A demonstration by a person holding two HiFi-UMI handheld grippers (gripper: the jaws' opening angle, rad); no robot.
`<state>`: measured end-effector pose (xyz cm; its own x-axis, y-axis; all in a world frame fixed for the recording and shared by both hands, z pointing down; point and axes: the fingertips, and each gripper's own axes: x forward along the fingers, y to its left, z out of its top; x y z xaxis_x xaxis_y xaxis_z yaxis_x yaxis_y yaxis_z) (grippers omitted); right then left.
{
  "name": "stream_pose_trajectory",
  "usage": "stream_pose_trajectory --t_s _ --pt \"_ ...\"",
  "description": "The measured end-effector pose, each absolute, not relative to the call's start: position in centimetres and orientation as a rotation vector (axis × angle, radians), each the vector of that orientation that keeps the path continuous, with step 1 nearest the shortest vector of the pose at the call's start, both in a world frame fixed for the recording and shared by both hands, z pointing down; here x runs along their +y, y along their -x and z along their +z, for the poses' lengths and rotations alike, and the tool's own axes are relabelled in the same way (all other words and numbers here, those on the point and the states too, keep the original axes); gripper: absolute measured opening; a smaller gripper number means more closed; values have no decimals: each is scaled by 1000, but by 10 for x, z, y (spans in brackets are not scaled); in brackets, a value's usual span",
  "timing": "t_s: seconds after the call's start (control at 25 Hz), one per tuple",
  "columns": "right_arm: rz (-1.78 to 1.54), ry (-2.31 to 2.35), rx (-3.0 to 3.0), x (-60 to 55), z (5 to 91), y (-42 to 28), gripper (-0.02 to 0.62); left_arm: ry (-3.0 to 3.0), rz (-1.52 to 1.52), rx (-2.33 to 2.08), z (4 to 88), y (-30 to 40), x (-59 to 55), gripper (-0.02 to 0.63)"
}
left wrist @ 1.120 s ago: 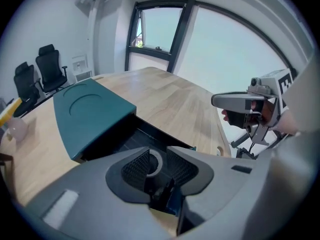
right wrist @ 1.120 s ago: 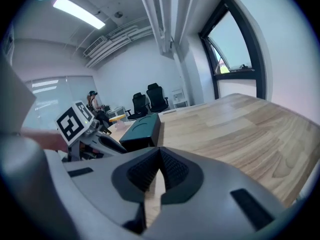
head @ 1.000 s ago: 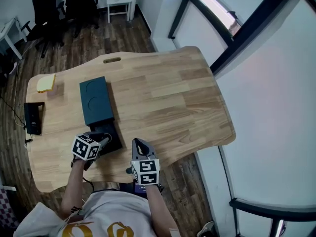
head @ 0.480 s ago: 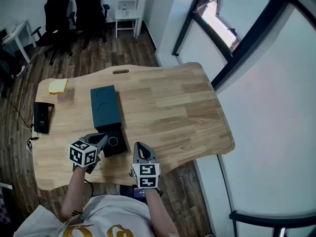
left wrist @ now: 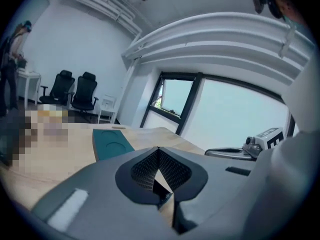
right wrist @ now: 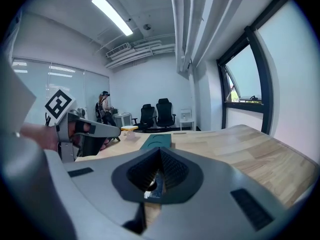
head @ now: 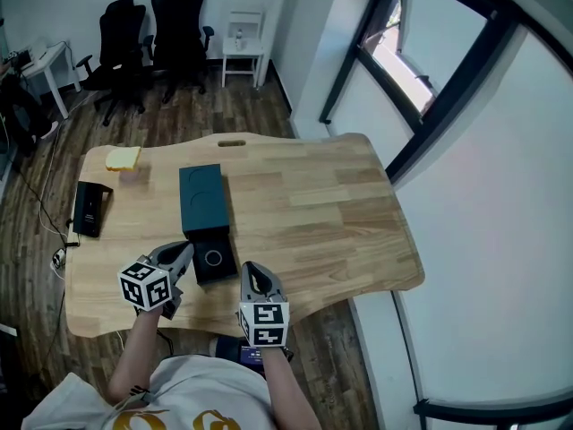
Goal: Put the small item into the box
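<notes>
Lengthwise, the box (head: pixel 204 201) points away from the left tool (head: pixel 183 252) and right tool (head: pixel 252 273), both pressed together.

The pale wooden bench (head: pixel 304 204) has a slot handle (head: pixel 231 142) cut near its 12 o'clock edge. A yellow pad (head: pixel 123 158) lies at the 10 o'clock corner (what it is cannot be told), and a black device (head: pixel 89 207) lies at the 9 o'clock edge. Beyond, at 11 o'clock, two black office chairs (head: pixel 179 12) stand on the wood floor (head: pixel 192 106) beside a white side table (head: pixel 243 47). A window (head: pixel 407 47) runs past at 2 o'clock.
</notes>
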<state>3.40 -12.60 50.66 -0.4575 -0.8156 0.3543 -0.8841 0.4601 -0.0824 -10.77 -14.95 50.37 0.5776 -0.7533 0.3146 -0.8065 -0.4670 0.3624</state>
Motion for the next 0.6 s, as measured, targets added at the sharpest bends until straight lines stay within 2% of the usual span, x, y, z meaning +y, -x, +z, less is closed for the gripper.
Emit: stream_pose_trajectory --t_s 0.28,0.6 --pt "291 -1516 -2513 -116 471 -30 5 -2434 102 -1309 475 112 -134 3" --pt "297 -1487 -2519 -111 470 -24 5 -2471 39 -1370 460 123 -125 3"
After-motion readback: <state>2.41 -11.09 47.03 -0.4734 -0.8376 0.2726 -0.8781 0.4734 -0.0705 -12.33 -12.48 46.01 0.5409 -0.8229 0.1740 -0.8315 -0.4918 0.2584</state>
